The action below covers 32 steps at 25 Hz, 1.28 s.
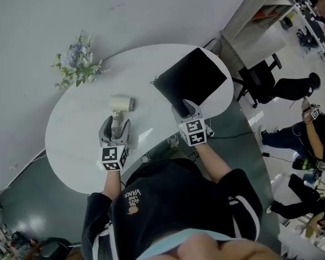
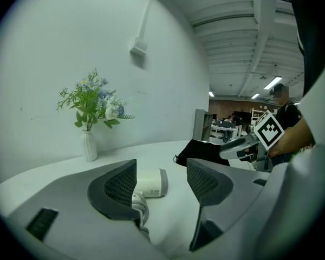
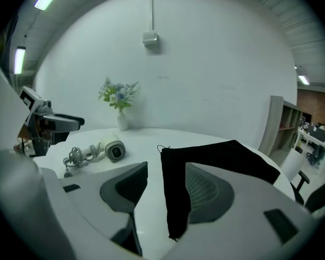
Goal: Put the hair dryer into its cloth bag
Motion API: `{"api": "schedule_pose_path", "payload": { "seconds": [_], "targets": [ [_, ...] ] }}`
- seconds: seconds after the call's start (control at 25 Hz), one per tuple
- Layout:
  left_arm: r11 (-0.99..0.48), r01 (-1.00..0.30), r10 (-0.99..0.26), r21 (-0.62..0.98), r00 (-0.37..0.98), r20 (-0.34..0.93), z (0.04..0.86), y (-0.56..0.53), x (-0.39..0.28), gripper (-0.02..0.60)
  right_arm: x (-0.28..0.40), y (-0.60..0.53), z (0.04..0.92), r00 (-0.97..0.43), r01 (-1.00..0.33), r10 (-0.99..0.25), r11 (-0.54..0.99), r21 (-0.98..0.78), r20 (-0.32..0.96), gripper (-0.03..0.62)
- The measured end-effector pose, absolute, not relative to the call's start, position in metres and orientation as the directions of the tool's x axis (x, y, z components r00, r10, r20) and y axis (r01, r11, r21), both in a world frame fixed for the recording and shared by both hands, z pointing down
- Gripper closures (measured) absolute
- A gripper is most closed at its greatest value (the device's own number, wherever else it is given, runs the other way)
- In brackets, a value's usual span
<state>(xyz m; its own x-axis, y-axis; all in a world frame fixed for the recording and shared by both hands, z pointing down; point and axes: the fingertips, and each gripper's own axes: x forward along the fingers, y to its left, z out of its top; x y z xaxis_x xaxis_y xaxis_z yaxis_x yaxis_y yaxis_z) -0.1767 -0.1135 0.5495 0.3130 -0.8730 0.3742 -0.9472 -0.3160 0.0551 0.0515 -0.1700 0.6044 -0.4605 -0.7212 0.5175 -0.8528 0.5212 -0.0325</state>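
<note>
Left gripper (image 1: 115,125), right gripper (image 1: 185,109) angled downward

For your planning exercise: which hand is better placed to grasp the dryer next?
Left. The left tool, open, faces the dryer, its handle between the jaws; the right tool is at the edge of the bag.
</note>
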Motion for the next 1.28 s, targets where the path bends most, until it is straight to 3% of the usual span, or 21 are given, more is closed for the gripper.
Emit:
{"api": "schedule_pose_path", "payload": {
  "seconds": [0.4, 0.72, 0.84, 1.28],
  "targets": [
    [-0.214, -0.976, -0.875, 0.047, 0.213, 0.435, 0.575, -0.118, -0.181, 0.291, 0.037, -0.198, 0.662, -0.489, -0.683, -0.549, 0.724, 0.093, 0.678, 0.391],
    [-0.142, -0.988, -0.866, 0.051, 0.149, 0.478, 0.59, -0.108, -0.194, 0.291, 0.031, -0.207, 0.683, -0.459, -0.637, -0.513, 0.759, 0.134, 0.725, 0.395],
    [-0.125, -0.991, -0.864, 0.057, 0.137, 0.484, 0.594, -0.105, -0.196, 0.293, 0.032, -0.208, 0.685, -0.451, -0.627, -0.51, 0.765, 0.147, 0.732, 0.47],
    [-0.127, -0.99, -0.853, 0.056, 0.138, 0.502, 0.603, -0.103, -0.195, 0.292, 0.032, -0.211, 0.684, -0.467, -0.626, -0.515, 0.766, 0.142, 0.719, 0.539]
  ]
}}
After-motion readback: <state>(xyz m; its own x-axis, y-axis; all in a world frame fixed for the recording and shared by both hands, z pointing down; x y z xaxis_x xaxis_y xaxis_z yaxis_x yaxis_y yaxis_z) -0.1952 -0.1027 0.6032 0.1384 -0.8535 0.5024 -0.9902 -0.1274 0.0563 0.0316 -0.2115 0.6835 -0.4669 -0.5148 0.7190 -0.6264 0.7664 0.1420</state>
